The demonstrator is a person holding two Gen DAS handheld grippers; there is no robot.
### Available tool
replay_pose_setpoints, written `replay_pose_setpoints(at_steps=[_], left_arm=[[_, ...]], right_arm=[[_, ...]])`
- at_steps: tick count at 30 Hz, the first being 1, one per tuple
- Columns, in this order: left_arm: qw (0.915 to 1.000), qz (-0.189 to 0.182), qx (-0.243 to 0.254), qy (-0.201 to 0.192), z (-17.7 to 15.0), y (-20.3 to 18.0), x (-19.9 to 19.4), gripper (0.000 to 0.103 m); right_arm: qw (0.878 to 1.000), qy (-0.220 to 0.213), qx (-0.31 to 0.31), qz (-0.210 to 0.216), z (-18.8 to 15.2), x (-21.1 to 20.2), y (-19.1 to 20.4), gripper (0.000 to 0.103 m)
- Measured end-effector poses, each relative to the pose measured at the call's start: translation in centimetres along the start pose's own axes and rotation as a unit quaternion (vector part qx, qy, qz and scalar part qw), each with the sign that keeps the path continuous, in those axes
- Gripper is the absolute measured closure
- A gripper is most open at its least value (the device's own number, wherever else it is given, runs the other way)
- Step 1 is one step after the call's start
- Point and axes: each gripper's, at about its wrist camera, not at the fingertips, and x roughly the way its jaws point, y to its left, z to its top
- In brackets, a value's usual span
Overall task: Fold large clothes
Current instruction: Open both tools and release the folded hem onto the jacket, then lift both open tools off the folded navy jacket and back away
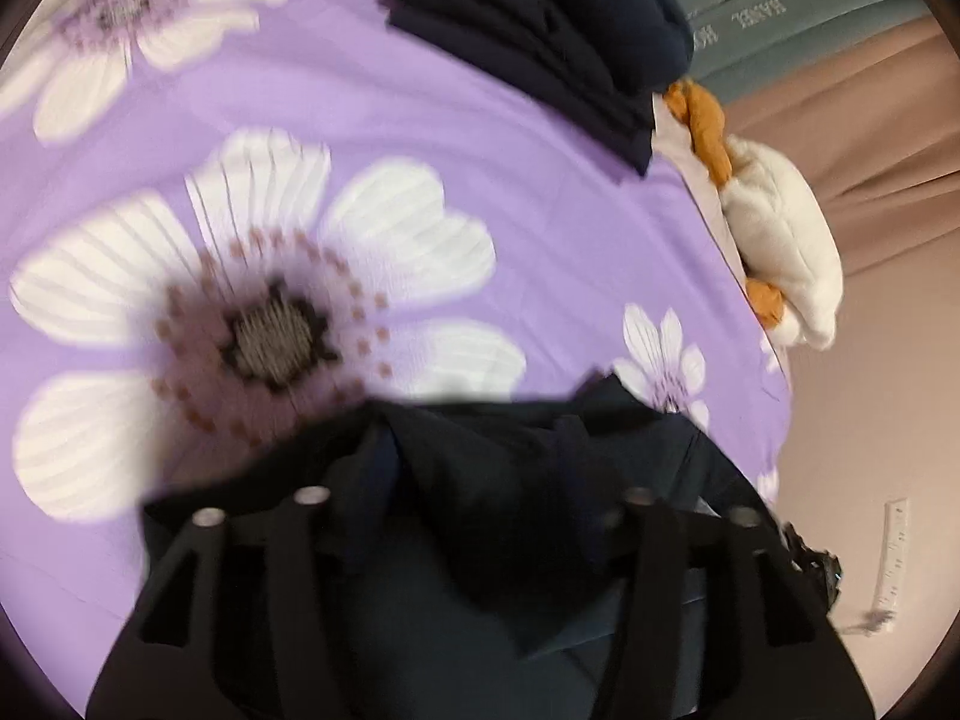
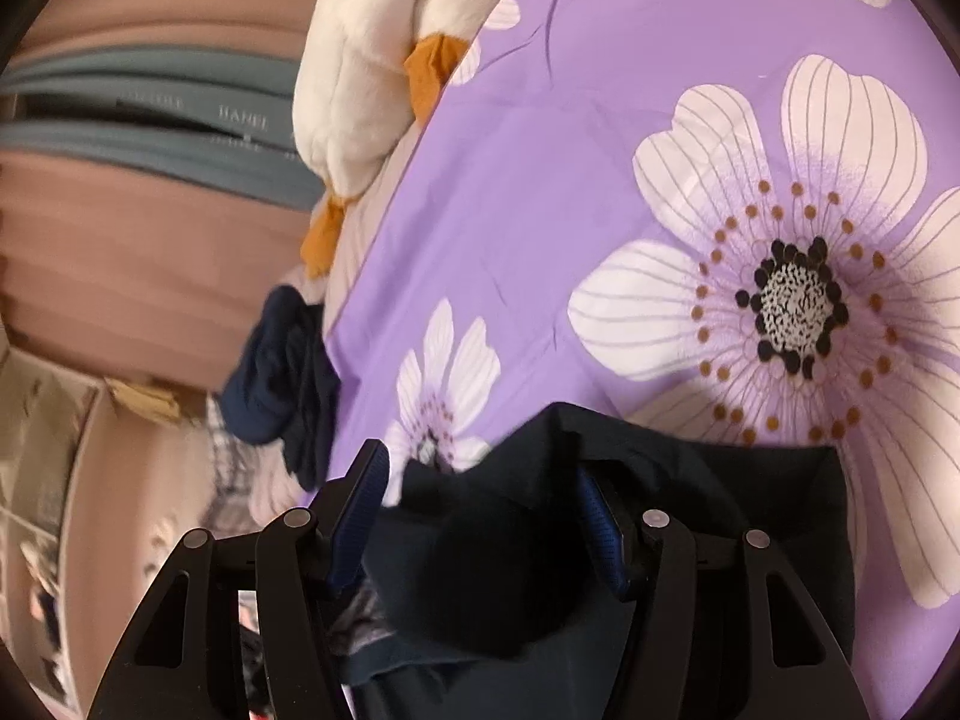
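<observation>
Garment [image 2: 480, 570] bunched in both my tongs, above bed [image 2: 540, 210] | right gripper [image 2: 480, 516] wide, cloth draped between pads | left gripper [image 1: 474, 516] buried in cloth, grip unclear | folded pile [image 1: 540, 30] far ahead of left.

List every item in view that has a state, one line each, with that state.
Left gripper: covered by bunched dark cloth; open or shut, cannot tell.
Right gripper: open, blue pads apart, dark cloth bunched between them.
Dark garment: crumpled, not yet folded flat, draped over both grippers.
Folded dark clothes: stacked on the bedsheet.
Purple floral bedsheet: spread out, lightly creased.
Plush duck: lying at the bed's edge.
</observation>
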Motion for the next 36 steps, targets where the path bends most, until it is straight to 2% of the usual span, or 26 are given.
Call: replay_pose_setpoints(at_steps=[4, 7, 11, 14, 17, 19, 22, 25, 29, 32, 33, 36], left_arm=[[0.9998, 0.003, -0.009, -0.015, 1.2, -0.1, -0.2, 0.046], [0.9992, 0.022, -0.008, -0.033, 1.7, 0.2, -0.4, 0.046], [0.9969, 0.049, -0.013, -0.061, 2.7, 1.4, -1.5, 0.046], [0.9947, 0.06, -0.014, -0.082, 3.1, 2.5, -2.8, 0.046], [0.9944, 0.066, 0.0, -0.083, 2.6, 2.9, -3.4, 0.046], [0.9939, 0.074, 0.022, -0.079, 2.0, 2.7, -3.5, 0.046], [0.9921, 0.083, 0.061, -0.071, 0.8, 2.0, -3.3, 0.046], [0.9883, 0.095, 0.105, -0.056, -0.8, 0.9, -2.7, 0.046], [0.9821, 0.089, 0.161, -0.04, -3.7, -1.0, -1.9, 0.046], [0.9785, 0.08, 0.188, -0.029, -5.9, -2.4, -1.4, 0.046], [0.9755, 0.081, 0.204, -0.02, -6.7, -3.0, -0.9, 0.046], [0.9655, 0.096, 0.242, -0.009, -8.3, -4.3, 0.0, 0.046]], right_arm=[[1.0, -0.002, 0.016, 0.004, 0.3, 0.4, -0.2, 0.035], [1.0, -0.003, 0.025, 0.013, 0.5, 0.6, -0.3, 0.034], [0.995, -0.012, 0.071, 0.064, 1.3, -0.3, -1.3, 0.027], [0.995, -0.032, 0.073, 0.055, 1.6, -1.0, -1.5, 0.023], [0.993, -0.055, 0.079, 0.07, 1.6, -2.2, -1.6, 0.022], [0.994, -0.059, 0.067, 0.06, 1.5, -2.7, -1.3, 0.022], [0.999, -0.041, 0.011, 0.028, 0.8, -2.6, 0.5, 0.022], [0.997, -0.013, -0.078, -0.01, -0.6, -1.8, 3.3, 0.022], [0.976, 0.042, -0.205, -0.061, -4.2, 0.9, 7.1, 0.022], [0.947, 0.088, -0.296, -0.085, -7.9, 3.7, 9.6, 0.022], [0.938, 0.105, -0.319, -0.089, -9.2, 4.8, 10.2, 0.022], [0.922, 0.128, -0.352, -0.104, -11.4, 6.8, 11.1, 0.022]])
